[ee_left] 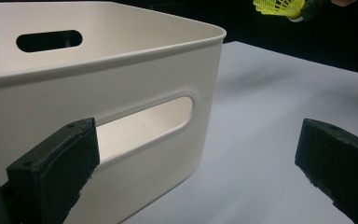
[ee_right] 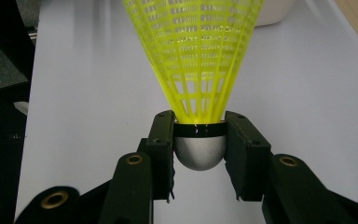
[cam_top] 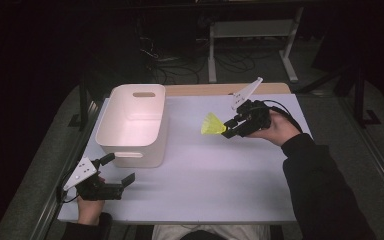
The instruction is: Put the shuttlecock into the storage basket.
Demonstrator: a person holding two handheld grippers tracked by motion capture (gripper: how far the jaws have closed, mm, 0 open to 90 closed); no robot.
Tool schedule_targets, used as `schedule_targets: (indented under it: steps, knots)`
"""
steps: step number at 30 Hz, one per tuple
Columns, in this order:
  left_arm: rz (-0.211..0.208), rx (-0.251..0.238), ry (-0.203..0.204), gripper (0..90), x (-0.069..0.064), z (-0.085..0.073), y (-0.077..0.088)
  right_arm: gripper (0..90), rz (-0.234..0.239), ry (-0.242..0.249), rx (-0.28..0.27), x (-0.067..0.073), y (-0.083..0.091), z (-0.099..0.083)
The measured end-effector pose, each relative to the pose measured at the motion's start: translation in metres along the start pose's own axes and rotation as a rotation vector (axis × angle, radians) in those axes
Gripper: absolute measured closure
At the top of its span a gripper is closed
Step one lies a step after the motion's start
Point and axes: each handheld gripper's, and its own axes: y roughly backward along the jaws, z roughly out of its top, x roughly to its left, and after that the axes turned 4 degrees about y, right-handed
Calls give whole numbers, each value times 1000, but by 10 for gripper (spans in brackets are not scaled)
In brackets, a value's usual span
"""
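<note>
1. Shuttlecock first: the right gripper is clamped on its silver rounded cork, jaws pinching either side, yellow skirt pointing toward the white bin. It hangs above the table, to the right of the bin and apart from it.
2. Rounded cork means a slippery hold; I'd guess a quick swing toward the bin could let it squirt out and drop short onto the table.
3. Letting go too early, before the skirt clears the bin's near rim, would likely bounce it off the wall.
4. Left gripper, jaws apart and holding nothing, sits just in front of the bin's handle slot; a nudge there might shove the bin sideways under the drop.
</note>
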Motion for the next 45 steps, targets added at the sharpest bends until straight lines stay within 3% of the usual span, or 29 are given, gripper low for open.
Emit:
schedule_targets:
  steps: [12,45]
  knots:
    - [-1,-2,-1,0,0,0,0,634,20,41,6,-1,-14,20]
    - [-7,-4,4,0,0,0,0,634,47,64,-12,-9,-24,64]
